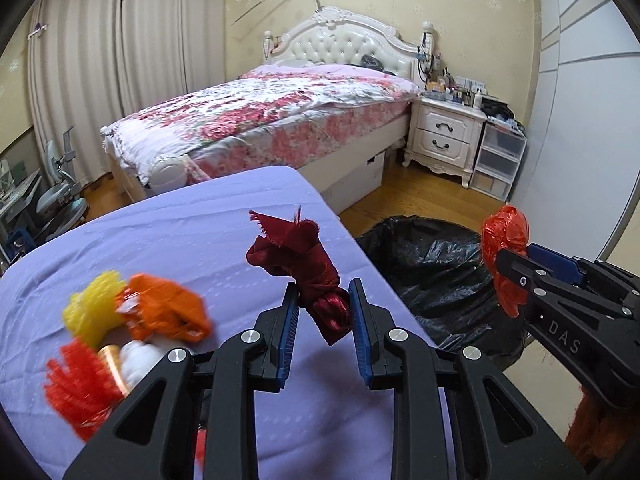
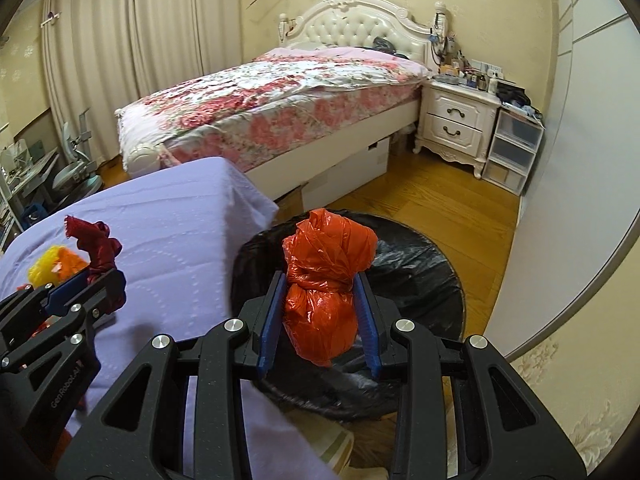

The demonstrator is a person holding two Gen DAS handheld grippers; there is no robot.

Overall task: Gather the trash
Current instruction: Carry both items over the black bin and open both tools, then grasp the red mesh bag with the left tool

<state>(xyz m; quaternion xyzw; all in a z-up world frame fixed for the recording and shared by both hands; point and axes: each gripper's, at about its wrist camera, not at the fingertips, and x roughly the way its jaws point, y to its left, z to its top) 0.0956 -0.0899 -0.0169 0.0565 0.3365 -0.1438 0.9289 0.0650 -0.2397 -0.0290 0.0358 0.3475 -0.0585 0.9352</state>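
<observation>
My left gripper (image 1: 324,292) is shut on a knotted dark red cloth (image 1: 308,264) and holds it above the purple-covered table (image 1: 200,220). My right gripper (image 2: 320,284) is shut on a knotted orange plastic bag (image 2: 326,280) and holds it over the black-lined trash bin (image 2: 420,268). The bin also shows in the left wrist view (image 1: 424,264), right of the table. The right gripper with the orange bag (image 1: 504,240) shows at the right of the left wrist view. A pile of yellow, orange, red and white trash (image 1: 132,320) lies on the table at the left.
A bed with a floral cover (image 1: 260,120) stands behind the table. A white nightstand (image 1: 444,132) and plastic drawers (image 1: 500,156) stand at the back right. A white wardrobe door (image 2: 580,140) is at the right. Wooden floor (image 2: 420,196) lies between bin and bed.
</observation>
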